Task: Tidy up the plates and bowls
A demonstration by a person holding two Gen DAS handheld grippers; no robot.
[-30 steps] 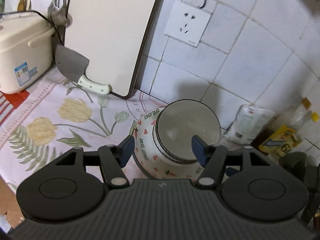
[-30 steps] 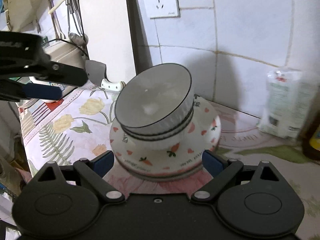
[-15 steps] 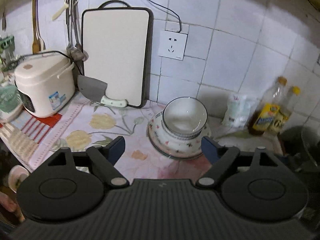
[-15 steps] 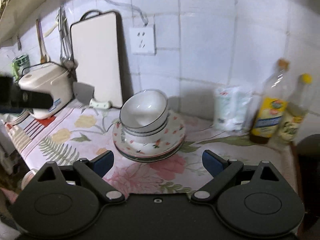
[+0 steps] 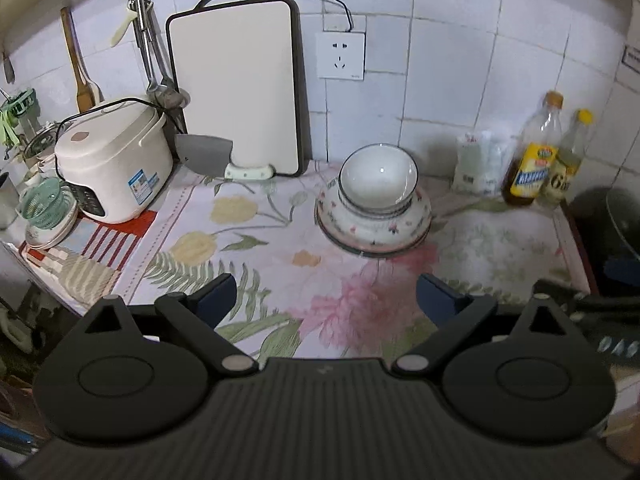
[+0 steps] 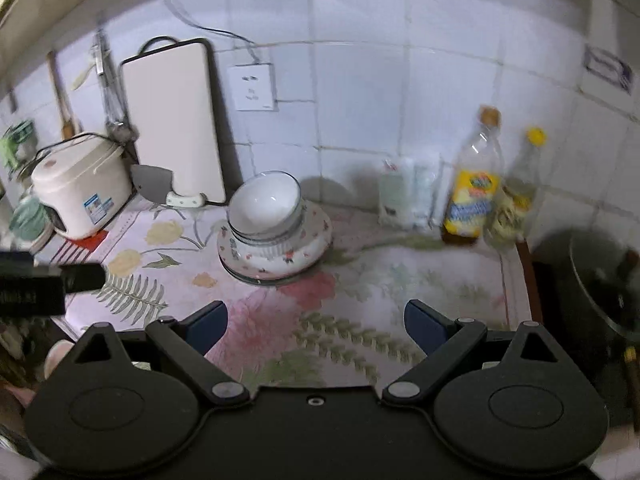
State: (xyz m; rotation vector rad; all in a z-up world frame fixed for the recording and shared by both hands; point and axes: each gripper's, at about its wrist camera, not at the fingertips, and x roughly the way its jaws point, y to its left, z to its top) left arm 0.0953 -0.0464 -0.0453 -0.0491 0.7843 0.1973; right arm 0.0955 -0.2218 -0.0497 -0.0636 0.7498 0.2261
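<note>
Well ahead of both grippers, the stack of white bowls (image 5: 378,178) sits nested on the patterned plates (image 5: 374,222), near the tiled wall at the back of the floral cloth (image 5: 256,248) (the top bowl tilts its mouth toward the cameras). The left gripper (image 5: 325,298) hovers above the cloth's near edge, pointing at the stack, its jaws spread wide and holding nothing. The right gripper (image 6: 316,322) hangs likewise, a little to the right, jaws wide and empty. How many bowls are stacked looks like two, though blur makes that uncertain.
</note>
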